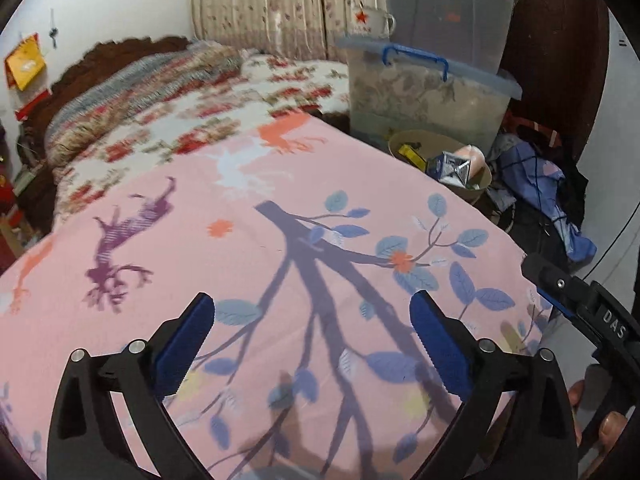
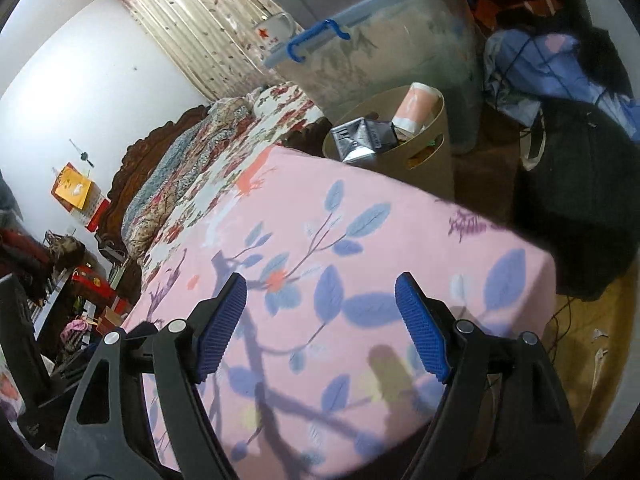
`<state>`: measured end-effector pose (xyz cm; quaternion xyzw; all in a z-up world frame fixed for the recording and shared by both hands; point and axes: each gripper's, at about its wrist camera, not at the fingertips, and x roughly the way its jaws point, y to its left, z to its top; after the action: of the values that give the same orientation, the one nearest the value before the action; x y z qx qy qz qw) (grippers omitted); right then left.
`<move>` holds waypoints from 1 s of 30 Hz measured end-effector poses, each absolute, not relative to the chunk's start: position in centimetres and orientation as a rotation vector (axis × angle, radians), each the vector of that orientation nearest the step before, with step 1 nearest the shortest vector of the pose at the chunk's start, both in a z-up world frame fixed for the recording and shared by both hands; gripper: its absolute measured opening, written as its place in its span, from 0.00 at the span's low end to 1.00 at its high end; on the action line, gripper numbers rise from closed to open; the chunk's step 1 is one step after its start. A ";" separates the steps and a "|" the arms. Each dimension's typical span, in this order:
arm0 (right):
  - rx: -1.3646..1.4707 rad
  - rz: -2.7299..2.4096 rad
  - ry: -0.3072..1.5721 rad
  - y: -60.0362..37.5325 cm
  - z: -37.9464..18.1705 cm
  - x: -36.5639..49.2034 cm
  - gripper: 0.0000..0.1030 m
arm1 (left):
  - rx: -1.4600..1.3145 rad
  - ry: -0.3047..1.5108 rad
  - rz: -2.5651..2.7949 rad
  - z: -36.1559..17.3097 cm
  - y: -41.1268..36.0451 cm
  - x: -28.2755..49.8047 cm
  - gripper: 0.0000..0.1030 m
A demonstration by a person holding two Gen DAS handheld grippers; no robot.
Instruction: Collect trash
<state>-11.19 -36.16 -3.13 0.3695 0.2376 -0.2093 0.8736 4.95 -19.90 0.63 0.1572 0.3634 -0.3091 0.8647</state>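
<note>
Pink leaf-print worktop (image 1: 280, 280) | tan wastebasket (image 2: 432, 152) just beyond its far edge, holding carton (image 2: 360, 136) and pink cup (image 2: 416, 108) | left claw (image 1: 312, 340) wide open, empty | right claw (image 2: 320, 320) wide open, empty

A pink cloth printed with blue leaves, purple branches and orange flowers (image 1: 280, 280) covers the tabletop. The tan round paper bin (image 2: 432, 148) holds a silver-blue crumpled carton (image 2: 360, 138). Both black tools carry ribbed blue pads (image 1: 438, 344).
</note>
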 end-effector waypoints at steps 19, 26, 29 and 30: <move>0.697 -0.419 0.396 -29.2 1.1 -15.0 0.93 | 0.298 0.617 -0.561 4.5 -13.5 0.1 0.92; 0.702 -0.423 0.339 -29.0 2.2 -16.0 0.96 | 0.297 0.589 -0.528 5.4 -13.0 -0.2 0.92; 0.710 -0.416 0.334 -29.1 2.3 -16.1 0.96 | 0.314 0.575 -0.510 5.6 -13.0 -0.5 0.92; 0.713 -0.413 0.336 -29.1 2.3 -16.1 0.96 | 0.317 0.568 -0.504 5.7 -13.0 -0.6 0.92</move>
<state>-16.09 -29.12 2.29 0.3446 0.1625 -0.1998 0.9027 -0.64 -13.05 5.70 0.1539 0.2760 -0.2450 0.9166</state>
